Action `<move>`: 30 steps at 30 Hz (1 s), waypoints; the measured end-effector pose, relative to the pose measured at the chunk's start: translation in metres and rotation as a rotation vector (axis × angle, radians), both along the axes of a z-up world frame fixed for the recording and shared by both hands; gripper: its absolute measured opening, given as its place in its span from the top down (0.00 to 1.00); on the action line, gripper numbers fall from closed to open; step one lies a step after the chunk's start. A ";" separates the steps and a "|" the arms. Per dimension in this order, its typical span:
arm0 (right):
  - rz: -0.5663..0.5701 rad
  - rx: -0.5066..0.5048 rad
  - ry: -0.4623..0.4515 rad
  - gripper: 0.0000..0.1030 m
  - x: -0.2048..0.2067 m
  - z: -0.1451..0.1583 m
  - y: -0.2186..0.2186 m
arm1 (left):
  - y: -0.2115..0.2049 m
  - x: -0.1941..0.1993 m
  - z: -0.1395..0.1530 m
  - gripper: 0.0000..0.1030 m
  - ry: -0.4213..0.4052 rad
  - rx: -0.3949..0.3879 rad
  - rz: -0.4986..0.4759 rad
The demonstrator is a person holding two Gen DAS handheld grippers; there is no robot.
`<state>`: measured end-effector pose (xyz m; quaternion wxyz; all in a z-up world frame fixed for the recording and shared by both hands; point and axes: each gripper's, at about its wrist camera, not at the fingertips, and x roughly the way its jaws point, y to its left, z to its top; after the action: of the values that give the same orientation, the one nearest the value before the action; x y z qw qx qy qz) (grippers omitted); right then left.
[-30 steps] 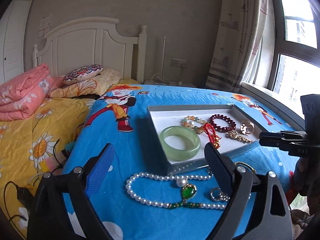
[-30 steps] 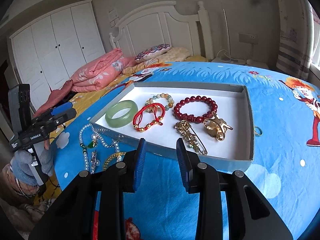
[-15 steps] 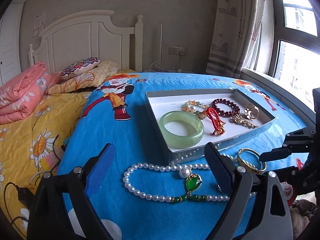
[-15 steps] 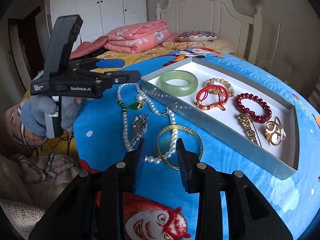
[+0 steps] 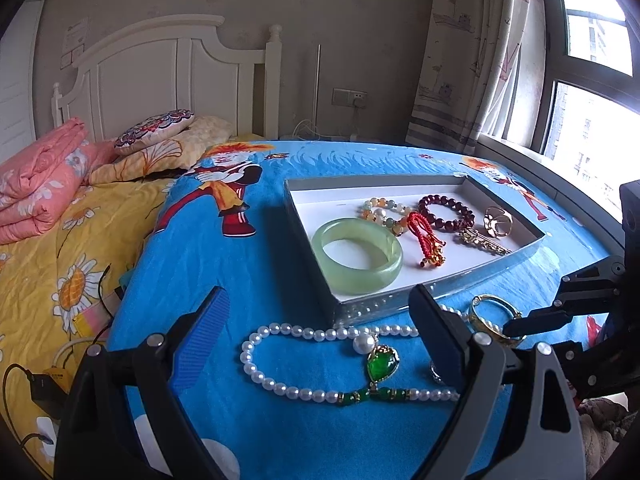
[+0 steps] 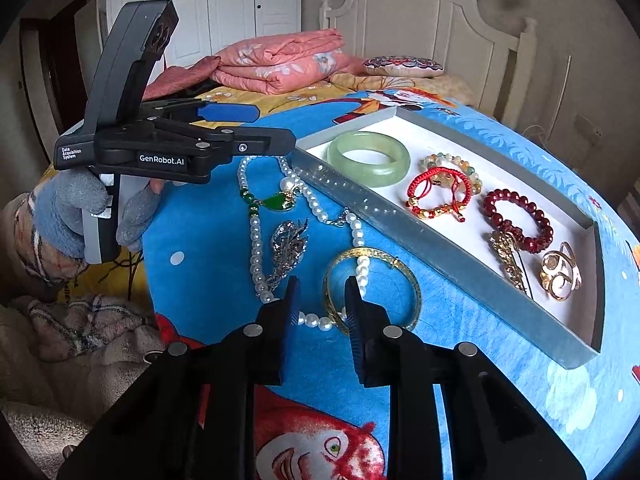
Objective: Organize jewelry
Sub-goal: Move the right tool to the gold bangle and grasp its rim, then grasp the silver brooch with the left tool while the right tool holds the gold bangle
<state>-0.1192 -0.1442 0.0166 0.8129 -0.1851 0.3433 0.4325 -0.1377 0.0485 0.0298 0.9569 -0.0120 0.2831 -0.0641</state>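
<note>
While the left gripper (image 5: 320, 344) hangs above the blue cartoon bedspread (image 5: 224, 280) with its jaws spread wide and nothing between them, the right gripper (image 6: 322, 300) sits low over the gold bangle (image 6: 372, 286), its jaws parted narrowly. The near rim of the bangle lies at its fingertips (image 6: 354, 300), one finger inside the ring and the other outside; whether either pad touches the metal cannot be told. A pearl necklace (image 5: 304, 334) with a green pendant (image 5: 382, 364) lies in a loop on the bedspread just in front of the grey tray (image 6: 448, 256), and one strand of it crosses over the bangle. Beside the necklace, left of the bangle in the right wrist view, rests a silver leaf-shaped brooch (image 6: 290, 246).

Inside the tray, on its white floor, lie a pale green jade bangle (image 5: 356, 254), a multicoloured bead bracelet (image 5: 384, 212), a red cord bracelet (image 6: 438, 192), a dark red bead bracelet (image 6: 516, 218), a gold chain piece (image 6: 510, 260) and a gold ring-shaped ornament (image 6: 560, 276). These sit apart from the tray's near wall, the jade bangle closest to the corner.

In the right wrist view, a gloved hand (image 6: 68, 216) grips the handle of the left tool. Folded pink bedding (image 6: 280, 60) and a patterned cushion (image 5: 154, 130) rest near the white headboard (image 5: 168, 72).
</note>
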 end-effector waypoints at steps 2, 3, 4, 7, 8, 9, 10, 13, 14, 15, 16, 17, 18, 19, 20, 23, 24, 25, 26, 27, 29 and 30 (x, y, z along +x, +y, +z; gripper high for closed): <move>0.004 -0.025 -0.009 0.79 -0.001 -0.001 0.007 | -0.004 -0.004 0.001 0.12 -0.016 0.013 -0.028; 0.007 -0.032 -0.010 0.80 -0.001 -0.002 0.010 | -0.007 -0.006 0.002 0.12 -0.021 0.022 -0.046; 0.007 -0.044 -0.011 0.81 -0.001 -0.003 0.013 | -0.009 -0.008 0.002 0.12 -0.024 0.029 -0.064; -0.020 -0.076 -0.026 0.94 0.001 -0.004 0.018 | -0.020 -0.014 0.000 0.12 -0.003 0.016 -0.151; -0.022 -0.075 -0.026 0.94 0.002 -0.005 0.018 | -0.024 -0.015 -0.001 0.12 0.008 0.016 -0.174; -0.033 -0.071 -0.030 0.94 0.002 -0.005 0.016 | -0.029 -0.016 -0.003 0.12 0.018 0.022 -0.197; -0.051 -0.062 -0.035 0.94 0.003 -0.003 0.014 | -0.036 -0.018 -0.005 0.12 0.030 0.039 -0.225; -0.073 -0.012 -0.020 0.94 0.006 0.000 0.002 | -0.059 -0.021 -0.013 0.12 0.055 0.111 -0.290; -0.088 0.003 -0.016 0.94 0.007 0.001 -0.002 | -0.066 -0.022 -0.015 0.12 0.060 0.132 -0.308; -0.099 0.018 -0.011 0.94 0.007 0.002 -0.007 | -0.073 -0.023 -0.018 0.12 0.064 0.149 -0.325; -0.107 0.031 -0.009 0.94 0.007 0.004 -0.010 | -0.078 -0.023 -0.020 0.12 0.070 0.160 -0.335; -0.118 0.042 -0.009 0.94 0.008 0.005 -0.014 | -0.081 -0.023 -0.022 0.12 0.076 0.166 -0.340; -0.128 0.049 -0.009 0.94 0.008 0.006 -0.017 | -0.084 -0.022 -0.023 0.12 0.081 0.168 -0.344; -0.138 0.054 -0.009 0.94 0.008 0.006 -0.021 | -0.086 -0.021 -0.025 0.13 0.086 0.168 -0.345; -0.152 0.061 -0.008 0.94 0.009 0.006 -0.025 | -0.086 -0.020 -0.025 0.13 0.091 0.162 -0.344; -0.184 0.080 -0.008 0.94 0.009 0.008 -0.037 | -0.081 -0.016 -0.025 0.18 0.112 0.115 -0.343; -0.198 0.082 -0.009 0.94 0.009 0.008 -0.041 | -0.078 -0.015 -0.024 0.19 0.116 0.098 -0.337; -0.208 0.088 -0.006 0.94 0.010 0.008 -0.045 | -0.076 -0.013 -0.024 0.21 0.121 0.082 -0.334; -0.217 0.097 0.001 0.94 0.011 0.008 -0.048 | -0.074 -0.011 -0.024 0.23 0.129 0.071 -0.333; -0.222 0.103 0.005 0.94 0.011 0.008 -0.050 | -0.074 -0.010 -0.025 0.27 0.136 0.067 -0.333; -0.224 0.107 0.004 0.94 0.012 0.008 -0.051 | -0.075 -0.009 -0.026 0.27 0.144 0.074 -0.330; -0.223 0.103 0.002 0.94 0.011 0.008 -0.050 | -0.075 -0.009 -0.027 0.27 0.143 0.078 -0.331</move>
<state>-0.1083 -0.1945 0.0242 0.8639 -0.1034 0.3401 0.3567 -0.1467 -0.0266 0.0031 0.9105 0.0671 0.3508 -0.2085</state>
